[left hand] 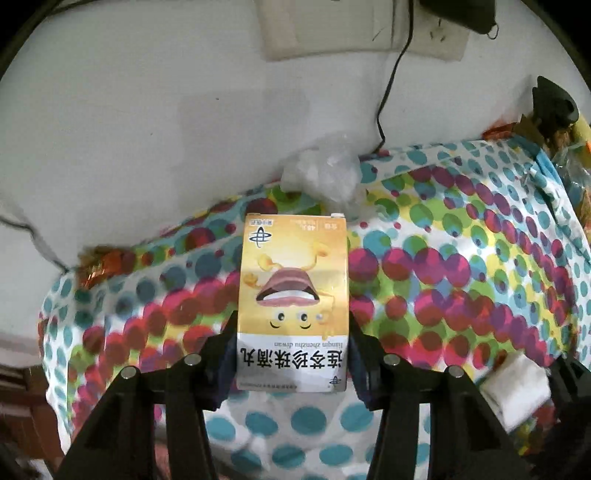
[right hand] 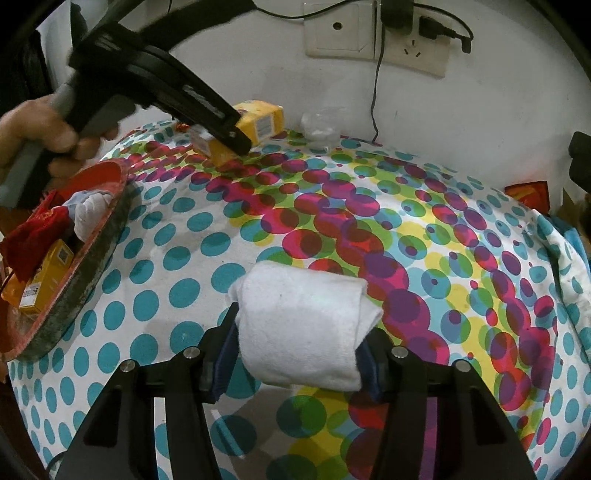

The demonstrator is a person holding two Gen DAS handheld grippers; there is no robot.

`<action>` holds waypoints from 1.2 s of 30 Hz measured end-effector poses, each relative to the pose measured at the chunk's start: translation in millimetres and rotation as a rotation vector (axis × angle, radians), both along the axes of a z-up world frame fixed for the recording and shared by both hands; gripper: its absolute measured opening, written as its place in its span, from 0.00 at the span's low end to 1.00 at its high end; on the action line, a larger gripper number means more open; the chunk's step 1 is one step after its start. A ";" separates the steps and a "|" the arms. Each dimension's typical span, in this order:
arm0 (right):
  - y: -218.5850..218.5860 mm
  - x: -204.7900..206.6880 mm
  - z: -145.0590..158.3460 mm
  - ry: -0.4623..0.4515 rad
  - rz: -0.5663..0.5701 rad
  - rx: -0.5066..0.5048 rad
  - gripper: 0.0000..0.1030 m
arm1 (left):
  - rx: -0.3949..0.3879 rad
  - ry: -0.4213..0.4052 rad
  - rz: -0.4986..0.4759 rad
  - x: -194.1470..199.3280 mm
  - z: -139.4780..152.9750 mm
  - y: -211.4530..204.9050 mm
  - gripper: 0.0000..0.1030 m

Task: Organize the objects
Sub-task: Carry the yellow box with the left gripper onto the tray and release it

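Left tongs pinching yellow box lengthwise outward, right tongs pinching rolled towel crosswise

- The yellow box is seen as printed cardboard with a smooth, slightly glossy face.
- The spotted tablecloth is taken for woven cloth, matt, lightly creased towards 3 o'clock.
- The white rolled towel is shown as soft, fuzzy terry cloth, matt.
- The left gripper and right gripper are made of matt black plastic, with dull blue pads and small shiny metal pins.
- The red tray, at 9 o'clock, is edged by a rough, grey, scuffed rim.
- The crumpled bag, at 12 o'clock, is seen as thin clear plastic, shiny.
- The wall is painted matt, with smooth plastic socket plates.
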State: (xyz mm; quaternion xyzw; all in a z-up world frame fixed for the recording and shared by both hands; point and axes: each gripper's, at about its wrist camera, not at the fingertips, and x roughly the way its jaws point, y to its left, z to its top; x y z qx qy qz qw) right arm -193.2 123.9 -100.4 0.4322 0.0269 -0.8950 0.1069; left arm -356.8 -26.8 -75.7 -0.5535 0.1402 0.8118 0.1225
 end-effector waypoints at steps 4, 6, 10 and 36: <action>-1.5 0.7 0.4 0.001 -0.001 0.006 0.51 | -0.006 0.040 0.024 22.8 16.9 -5.8 0.51; -1.6 0.7 0.5 0.000 -0.001 0.004 0.51 | 0.010 0.053 0.038 33.2 27.0 -7.2 0.51; -1.6 0.3 0.7 0.000 -0.002 0.005 0.51 | 0.032 0.111 0.064 62.3 50.7 -12.1 0.51; -5.9 -1.2 2.1 0.002 -0.021 0.020 0.51 | 0.043 0.168 0.302 196.7 98.3 -135.5 0.51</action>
